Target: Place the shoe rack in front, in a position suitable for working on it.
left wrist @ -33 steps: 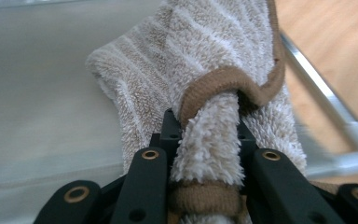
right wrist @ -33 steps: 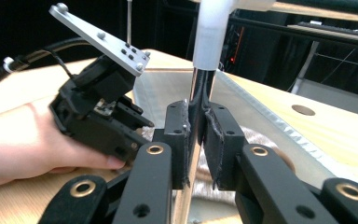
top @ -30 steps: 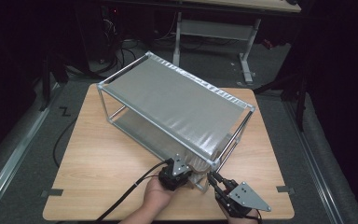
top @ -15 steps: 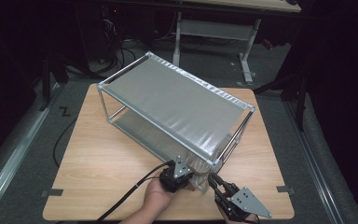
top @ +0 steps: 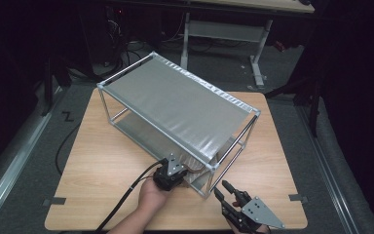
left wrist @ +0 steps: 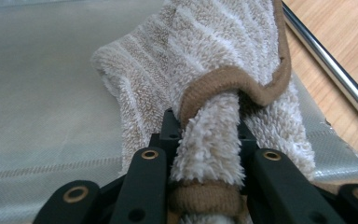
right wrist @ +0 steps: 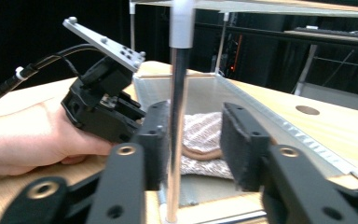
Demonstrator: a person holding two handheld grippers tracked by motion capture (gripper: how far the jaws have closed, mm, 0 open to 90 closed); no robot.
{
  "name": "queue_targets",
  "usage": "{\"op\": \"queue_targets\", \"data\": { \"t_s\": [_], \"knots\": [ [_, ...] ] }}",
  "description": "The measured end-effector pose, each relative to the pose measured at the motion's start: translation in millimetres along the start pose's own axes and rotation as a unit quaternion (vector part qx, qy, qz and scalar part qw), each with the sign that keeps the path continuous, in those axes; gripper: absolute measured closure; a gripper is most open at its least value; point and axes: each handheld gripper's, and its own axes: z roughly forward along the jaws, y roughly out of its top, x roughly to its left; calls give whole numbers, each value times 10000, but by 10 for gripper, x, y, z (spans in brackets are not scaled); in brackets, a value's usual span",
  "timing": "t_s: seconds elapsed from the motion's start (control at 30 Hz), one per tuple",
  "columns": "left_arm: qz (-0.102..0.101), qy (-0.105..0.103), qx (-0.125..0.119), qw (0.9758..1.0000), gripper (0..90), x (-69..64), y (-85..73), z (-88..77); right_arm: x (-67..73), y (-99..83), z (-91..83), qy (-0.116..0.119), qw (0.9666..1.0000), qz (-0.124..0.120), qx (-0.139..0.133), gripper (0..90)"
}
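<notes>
Lying on the rack's (top: 175, 105) lower shelf (left wrist: 42, 93), beige towel (left wrist: 205, 70).

The rack (top: 175, 105) is set slantwise on the table (top: 102, 165), one corner post (top: 207, 181) nearest the near edge. A towel (left wrist: 205, 84) is laid on the lower shelf (left wrist: 42, 93) at that near corner. The left gripper (top: 175, 170) is placed at the shelf's near end, just left of the post, with the towel between its jaws. The right gripper (top: 222, 191) is held just right of the post, at the table's near edge, the post between its parted jaws.
</notes>
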Motion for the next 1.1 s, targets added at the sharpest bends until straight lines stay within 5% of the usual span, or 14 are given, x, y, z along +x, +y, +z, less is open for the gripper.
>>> {"op": "queue_targets", "data": {
  "t_s": [0.13,0.23,0.33,0.47,0.8,1.1],
  "knots": [
    [51,-15,9,10000,738,5,2,-2,52,48,104,35,10000,37,30,563],
    [72,-6,24,10000,738,1,6,2,67,120,241,65,9996,-165,202,584],
    [64,1,29,10000,738,-1,7,4,67,203,312,140,9994,-233,226,628],
    [40,13,35,10000,738,8,14,0,45,273,382,152,9994,-227,213,799],
    [119,3,30,9999,736,-2,25,5,-108,195,98,62,9998,-148,100,806],
    [-59,462,128,9988,737,390,-66,-102,-226,109,-125,-133,9999,-12,-51,808]
  ]
}}
